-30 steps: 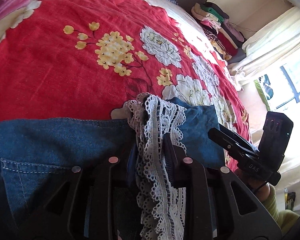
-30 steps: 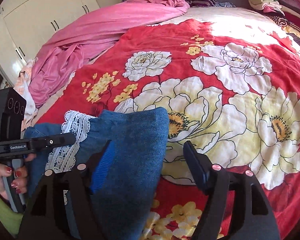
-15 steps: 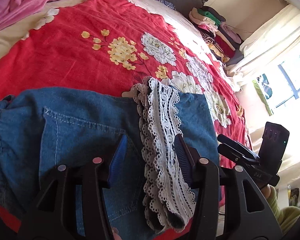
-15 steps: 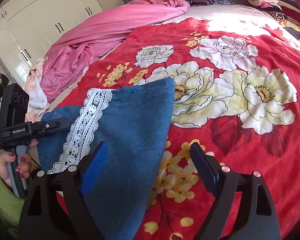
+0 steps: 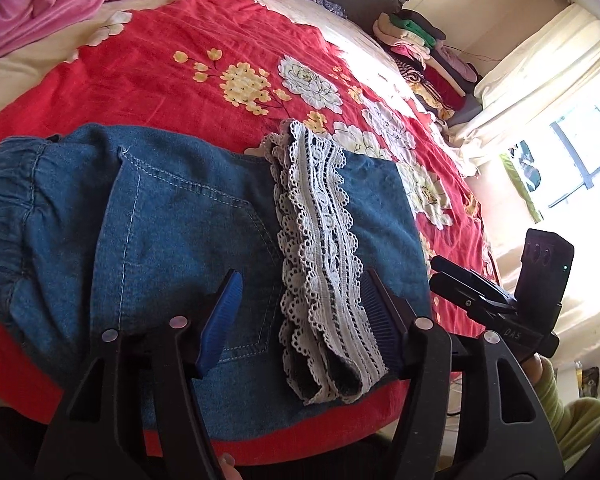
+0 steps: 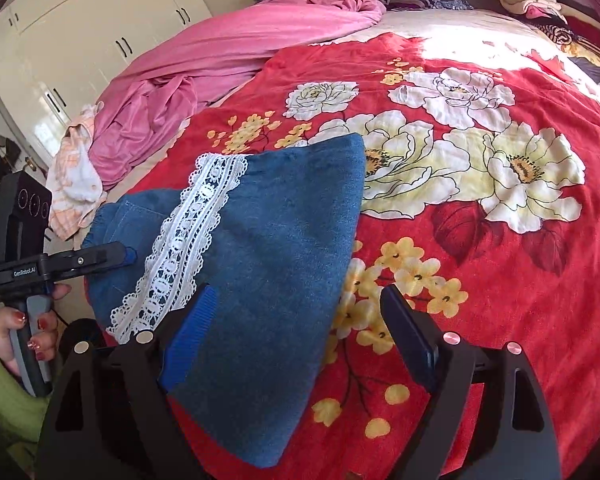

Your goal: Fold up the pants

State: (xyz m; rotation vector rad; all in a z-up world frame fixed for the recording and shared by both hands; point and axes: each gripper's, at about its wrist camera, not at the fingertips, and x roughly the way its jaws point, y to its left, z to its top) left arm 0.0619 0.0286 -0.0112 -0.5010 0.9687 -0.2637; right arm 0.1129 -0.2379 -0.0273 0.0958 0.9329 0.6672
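Observation:
Blue denim pants lie folded near the front edge of a red floral bedspread, with a white lace hem laid across the top. My left gripper hovers over the lace. Its jaws are opening, and the lace lies loose between them with no pad pressing on it. In the right wrist view the pants and lace show from the other side. My right gripper stands open above the folded edge, holding nothing. Each view also shows the other gripper: right, left.
A pink blanket is heaped at the far left of the bed, with a peach and white cloth beside it. A stack of folded clothes sits at the far corner. White wardrobes stand behind, and a bright window is to the right.
The left gripper let go of the lace hem and its jaws spread. Both grippers drew back toward the bed's near edge, and the pants settled flat on the bedspread.

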